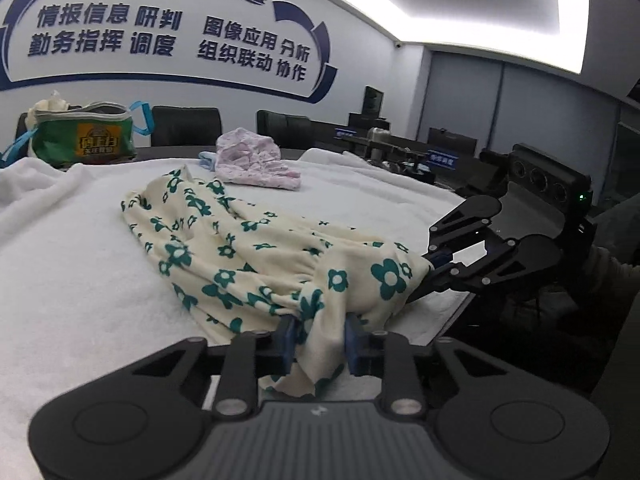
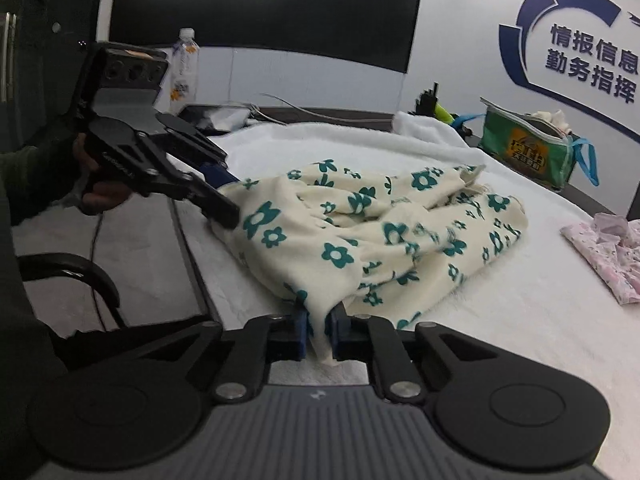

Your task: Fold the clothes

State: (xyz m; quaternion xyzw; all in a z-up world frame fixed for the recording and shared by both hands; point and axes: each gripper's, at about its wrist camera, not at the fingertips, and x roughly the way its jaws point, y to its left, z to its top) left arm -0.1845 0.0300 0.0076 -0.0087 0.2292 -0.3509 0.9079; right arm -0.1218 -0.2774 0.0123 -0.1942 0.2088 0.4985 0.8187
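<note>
A cream garment with green flowers (image 1: 240, 256) lies crumpled on a white towel-covered table (image 1: 72, 272). My left gripper (image 1: 318, 340) is shut on its near edge, cloth bunched between the blue pads. My right gripper (image 1: 434, 266) shows at the right of the left wrist view, shut on another part of the same edge. In the right wrist view the flowered garment (image 2: 384, 232) spreads ahead, my right gripper (image 2: 319, 336) pinches its hem, and my left gripper (image 2: 228, 196) clamps the cloth at upper left, held by a hand (image 2: 100, 196).
A pink patterned garment (image 1: 256, 160) lies farther back on the towel, also in the right wrist view (image 2: 608, 248). A green bag (image 1: 82, 136) stands at the table's far end. A water bottle (image 2: 185, 68) and dark chairs (image 1: 186, 126) are nearby. The table edge (image 2: 192, 256) runs beside the grippers.
</note>
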